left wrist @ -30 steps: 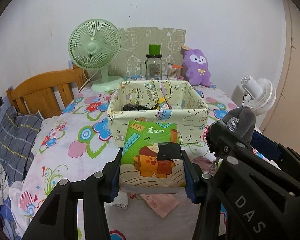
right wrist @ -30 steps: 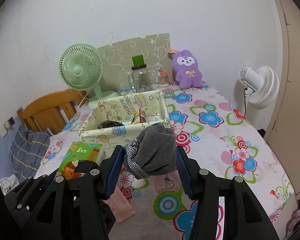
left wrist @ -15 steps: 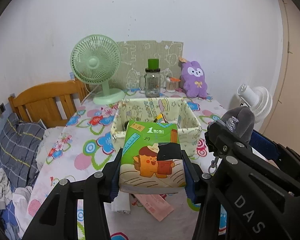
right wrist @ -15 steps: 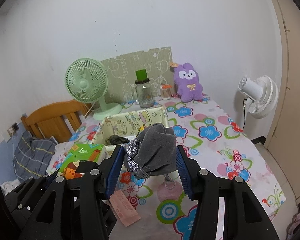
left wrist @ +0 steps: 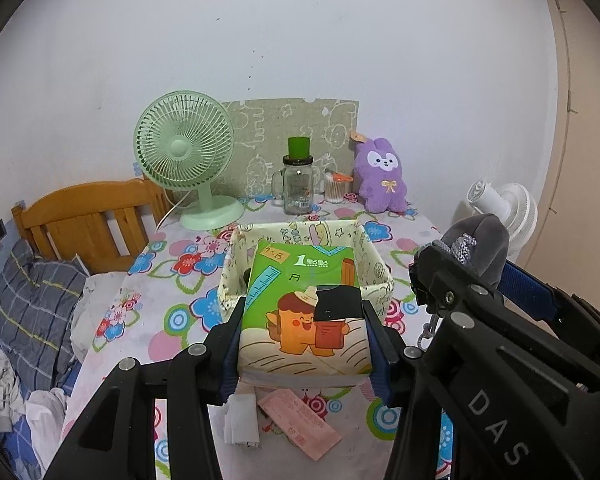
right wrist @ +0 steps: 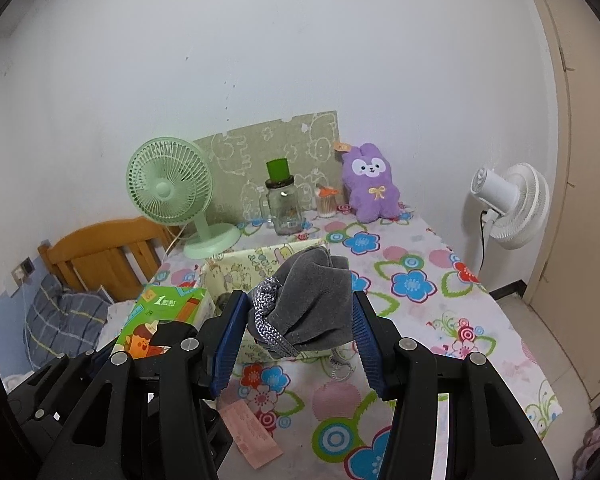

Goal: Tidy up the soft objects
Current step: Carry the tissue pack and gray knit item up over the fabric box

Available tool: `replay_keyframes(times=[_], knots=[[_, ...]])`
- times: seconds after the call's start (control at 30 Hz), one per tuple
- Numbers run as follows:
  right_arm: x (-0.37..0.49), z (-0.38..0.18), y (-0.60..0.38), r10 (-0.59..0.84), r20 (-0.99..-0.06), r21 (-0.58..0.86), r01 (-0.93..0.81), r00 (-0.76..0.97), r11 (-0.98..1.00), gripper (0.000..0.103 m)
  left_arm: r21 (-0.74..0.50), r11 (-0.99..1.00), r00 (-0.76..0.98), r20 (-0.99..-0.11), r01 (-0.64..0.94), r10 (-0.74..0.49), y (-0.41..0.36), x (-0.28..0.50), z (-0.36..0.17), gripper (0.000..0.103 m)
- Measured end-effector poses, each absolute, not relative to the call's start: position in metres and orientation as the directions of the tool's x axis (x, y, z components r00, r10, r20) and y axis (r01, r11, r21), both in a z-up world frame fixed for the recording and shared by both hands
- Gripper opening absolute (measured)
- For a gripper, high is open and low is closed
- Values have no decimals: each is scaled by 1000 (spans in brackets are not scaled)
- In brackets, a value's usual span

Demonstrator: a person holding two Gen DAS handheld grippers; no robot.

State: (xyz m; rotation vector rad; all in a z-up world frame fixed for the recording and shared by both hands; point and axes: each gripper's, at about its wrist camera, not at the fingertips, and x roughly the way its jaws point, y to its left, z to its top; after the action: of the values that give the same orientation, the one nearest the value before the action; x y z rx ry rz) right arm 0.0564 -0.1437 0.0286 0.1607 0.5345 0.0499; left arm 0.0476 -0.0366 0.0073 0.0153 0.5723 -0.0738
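Two claws are each clenched on a soft item, both carried above the tabletop (right wrist: pixel 428 312). A green tissue pack (left wrist: pixel 306 312) is gripped by its long sides in the left claw (left wrist: pixel 305 346), so its soft body is squeezed evenly. A bunched grey cloth pouch (right wrist: pixel 312 300) with a braided cord is pinched in the right claw (right wrist: pixel 298 330), folded small, probably to fit. Just ahead and below, a printed fabric basket (left wrist: pixel 378 270) stands open, apparently as the drop-off; its contents are mostly hidden. Near the wall, a purple plush rabbit (right wrist: pixel 370 184) is left sitting upright.
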Motion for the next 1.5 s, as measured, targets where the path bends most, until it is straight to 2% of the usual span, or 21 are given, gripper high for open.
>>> replay_keyframes(times=[1.5], knots=[[171, 23, -126, 80, -533, 117, -21, 843, 993, 56, -17, 998, 824, -563, 60, -59, -25, 149, 5, 53]])
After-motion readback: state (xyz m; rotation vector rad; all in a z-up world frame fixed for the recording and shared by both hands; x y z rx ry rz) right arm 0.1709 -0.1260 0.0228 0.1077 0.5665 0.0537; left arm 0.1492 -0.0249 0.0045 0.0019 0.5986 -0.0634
